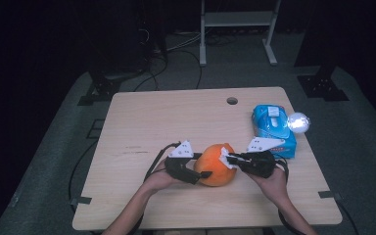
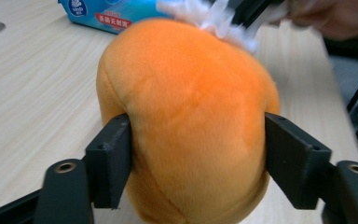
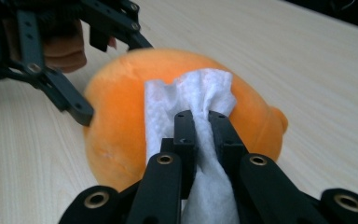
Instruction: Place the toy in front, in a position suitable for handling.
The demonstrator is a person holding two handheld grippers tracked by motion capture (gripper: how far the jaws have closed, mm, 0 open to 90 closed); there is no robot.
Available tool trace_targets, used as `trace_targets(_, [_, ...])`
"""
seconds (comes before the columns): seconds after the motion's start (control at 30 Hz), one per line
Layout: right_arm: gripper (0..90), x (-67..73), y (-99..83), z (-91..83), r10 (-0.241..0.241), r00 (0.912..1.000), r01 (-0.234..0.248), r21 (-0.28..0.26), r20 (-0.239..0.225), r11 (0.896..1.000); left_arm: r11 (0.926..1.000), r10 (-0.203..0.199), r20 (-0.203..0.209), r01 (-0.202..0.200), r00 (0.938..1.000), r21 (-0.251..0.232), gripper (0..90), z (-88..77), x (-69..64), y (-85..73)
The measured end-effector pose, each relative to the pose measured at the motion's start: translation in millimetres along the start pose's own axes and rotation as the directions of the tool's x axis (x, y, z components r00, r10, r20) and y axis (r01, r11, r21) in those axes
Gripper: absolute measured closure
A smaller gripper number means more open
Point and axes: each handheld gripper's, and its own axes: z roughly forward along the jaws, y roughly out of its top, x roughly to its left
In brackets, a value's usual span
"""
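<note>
Orange plush toy (image 1: 217, 164) lies on the light wooden worktop (image 1: 152, 122), near the front edge and roughly midway across, between the two hands. In the high view the left gripper (image 1: 199, 175) approaches it from the left and the right gripper (image 1: 230, 159) from the right.

Left gripper (image 2: 198, 161): in the left gripper view its two black jaws stand one on each side of the toy, both pads against the plush, which bulges slightly around them. The jaws are clamped on the toy. In the right gripper view the same gripper (image 3: 86, 88) appears at upper left, reaching over the far side of the toy.

Right gripper (image 3: 201, 122): its jaws are drawn together on a bunched white tissue (image 3: 186, 100). The free end of the tissue fans out flat on the toy's upper surface, touching it. In the left gripper view the tissue (image 2: 205, 18) shows as a blurred white patch at the top of the toy.

A blue tissue pack (image 1: 273, 128) lies on the worktop toward the right edge, behind the right hand (image 1: 274, 181) and apart from the toy. A bright round light (image 1: 298, 122) sits just beside the pack at the worktop's right edge. Left hand (image 1: 159, 180) rests close to the worktop
</note>
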Motion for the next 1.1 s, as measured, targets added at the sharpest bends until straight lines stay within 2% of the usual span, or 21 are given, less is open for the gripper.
trace_targets(0.07, [82.0, 9.9, 6.5, -2.6, -0.031, 0.9992, 0.030, -0.031, -0.024, 0.999, 0.9995, 0.029, -0.006, -0.029, 0.9996, -0.010, 31.6, 3.7, -5.3, 1.9])
trace_targets(0.1, [81.9, 16.2, 10.8, -1.9, -0.057, 0.9976, 0.055, -0.045, -0.039, 0.997, 0.9985, 0.054, -0.009, -0.054, 0.9985, -0.004, 31.8, 5.9, -8.4, 3.9])
trace_targets(0.17, [81.9, 31.2, 18.8, 2.9, -0.125, 0.9910, 0.123, -0.038, -0.047, 0.992, 0.9933, 0.115, -0.019, -0.115, 0.9932, 0.009, 31.9, 9.8, -14.9, 7.7])
trace_targets(0.23, [81.9, 41.3, 23.3, 9.7, -0.158, 0.9856, 0.157, -0.030, -0.060, 0.987, 0.9904, 0.137, -0.028, -0.137, 0.9901, 0.022, 32.3, 10.7, -18.1, 7.9])
trace_targets(0.27, [82.0, 43.7, 24.1, 12.1, -0.174, 0.9835, 0.174, -0.020, -0.047, 0.985, 0.9905, 0.136, -0.031, -0.136, 0.9902, 0.022, 32.6, 10.2, -17.8, 7.0])
trace_targets(0.3, [82.0, 43.1, 24.1, 12.9, -0.181, 0.9827, 0.180, -0.014, -0.040, 0.984, 0.9922, 0.124, -0.031, -0.124, 0.9918, 0.013, 32.9, 9.7, -17.1, 5.4])
trace_targets(0.37, [82.1, 35.1, 23.4, 10.7, -0.150, 0.9882, 0.150, -0.023, -0.030, 0.988, 0.9935, 0.114, -0.026, -0.113, 0.9932, 0.008, 33.1, 9.1, -15.3, 2.8])
trace_targets(0.43, [82.0, 25.5, 22.2, 4.8, -0.133, 0.9909, 0.134, -0.027, 0.022, 0.991, 0.9933, 0.115, -0.023, -0.115, 0.9930, 0.010, 33.2, 8.4, -14.8, 1.6])
trace_targets(0.53, [82.0, 5.1, 14.9, -5.7, -0.080, 0.9926, 0.081, -0.014, 0.092, 0.997, 0.9932, 0.116, -0.019, -0.116, 0.9931, 0.011, 33.2, 7.5, -13.4, -0.5])
trace_targets(0.6, [82.0, -7.1, 5.2, -10.2, -0.026, 0.9957, 0.027, -0.012, 0.089, 1.000, 0.9954, 0.096, -0.008, -0.095, 0.9954, 0.005, 32.0, 7.4, -11.7, -1.3])
trace_targets(0.63, [82.0, -10.3, -0.6, -12.1, -0.007, 0.9970, 0.008, -0.016, 0.077, 1.000, 0.9966, 0.082, 0.002, -0.082, 0.9966, 0.002, 27.7, 7.5, -10.5, -1.0])
trace_targets(0.67, [82.0, -10.0, -3.3, -13.0, 0.002, 0.9973, 0.000, -0.016, 0.073, 1.000, 0.9992, 0.038, 0.028, -0.038, 0.9989, -0.010, 24.5, 7.5, -8.4, -0.5])
trace_targets(0.7, [82.0, -8.4, -5.4, -13.7, 0.001, 0.9974, 0.001, -0.018, 0.072, 1.000, 0.9993, -0.028, 0.062, 0.030, 0.9977, -0.024, 18.9, 7.3, -4.8, 0.0])
trace_targets(0.73, [82.0, -6.0, -5.9, -14.2, -0.008, 0.9973, 0.009, -0.015, 0.072, 1.000, 0.9950, -0.090, 0.074, 0.093, 0.9932, -0.036, 15.1, 6.6, -1.0, 0.7])
trace_targets(0.77, [82.0, -3.0, -5.7, -14.7, -0.016, 0.9973, 0.017, -0.013, 0.072, 1.000, 0.9905, -0.129, 0.073, 0.132, 0.9890, -0.038, 12.0, 6.4, 1.6, 1.1])
trace_targets(0.8, [82.0, -0.1, -5.2, -15.1, -0.025, 0.9971, 0.026, -0.010, 0.071, 1.000, 0.9898, -0.137, 0.081, 0.139, 0.9873, -0.030, 11.8, 6.7, 2.4, 1.2])
trace_targets(0.87, [82.0, 4.0, -4.2, -15.0, -0.040, 0.9964, 0.041, -0.008, 0.075, 0.999, 0.9946, -0.098, 0.076, 0.101, 0.9922, -0.025, 17.7, 8.4, -2.2, 0.7])
trace_targets(0.93, [82.0, 12.8, -0.7, -15.0, -0.065, 0.9949, 0.065, -0.006, 0.078, 0.998, 0.9967, -0.079, 0.060, 0.080, 0.9951, -0.013, 22.8, 9.1, -6.0, 2.2])
trace_targets(0.97, [82.0, 19.0, 1.8, -14.1, -0.089, 0.9936, 0.090, -0.011, 0.070, 0.996, 0.9968, -0.078, 0.053, 0.079, 0.9955, -0.014, 24.5, 9.3, -7.0, 3.2])
trace_targets(1.03, [82.0, 35.8, 8.1, -7.4, -0.129, 0.9914, 0.129, -0.025, 0.024, 0.991, 0.9984, -0.056, 0.045, 0.057, 0.9974, -0.008, 25.5, 10.2, -8.5, 4.3])
trace_targets(1.1, [82.0, 49.5, 12.1, 0.8, -0.170, 0.9854, 0.170, -0.012, 0.004, 0.985, 0.9991, -0.042, 0.038, 0.042, 0.9984, -0.002, 26.5, 9.9, -9.2, 3.6])
